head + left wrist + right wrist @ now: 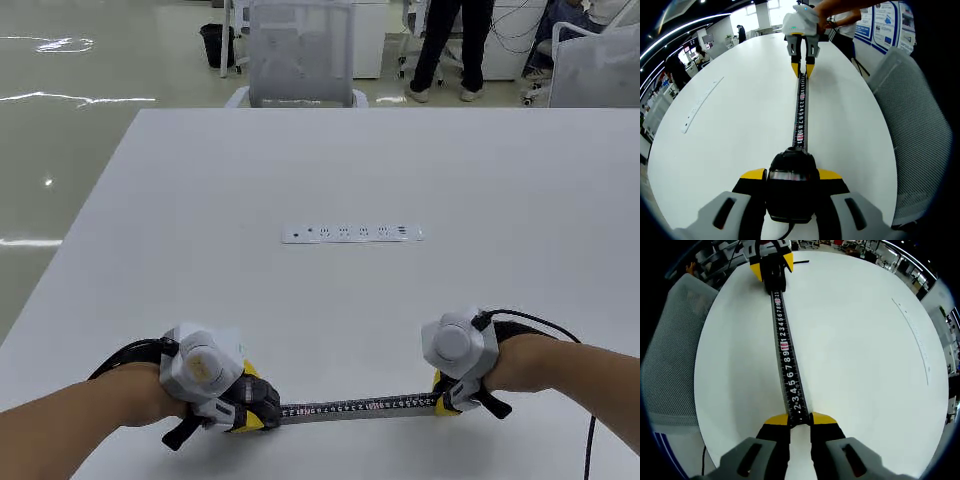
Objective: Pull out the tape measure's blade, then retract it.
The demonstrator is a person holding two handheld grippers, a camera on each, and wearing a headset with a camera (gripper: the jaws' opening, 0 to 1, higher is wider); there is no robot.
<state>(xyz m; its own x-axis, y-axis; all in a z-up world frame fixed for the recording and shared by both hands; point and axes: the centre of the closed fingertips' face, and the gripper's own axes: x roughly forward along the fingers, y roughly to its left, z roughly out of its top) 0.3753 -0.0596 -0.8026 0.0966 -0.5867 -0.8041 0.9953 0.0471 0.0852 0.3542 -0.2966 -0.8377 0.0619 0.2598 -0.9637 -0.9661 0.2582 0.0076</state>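
The black tape measure case sits between the yellow-tipped jaws of my left gripper, which is shut on it. In the head view that gripper is at the near left of the white table. The blade runs out flat to the right, its numbers readable along the strip. My right gripper is shut on the blade's free end, at the near right in the head view. From the left gripper view the right gripper pinches the far tip.
A white power strip lies across the middle of the table. Beyond the far edge stand a white mesh chair, a black bin and a standing person. A mesh chair back is close beside the table edge.
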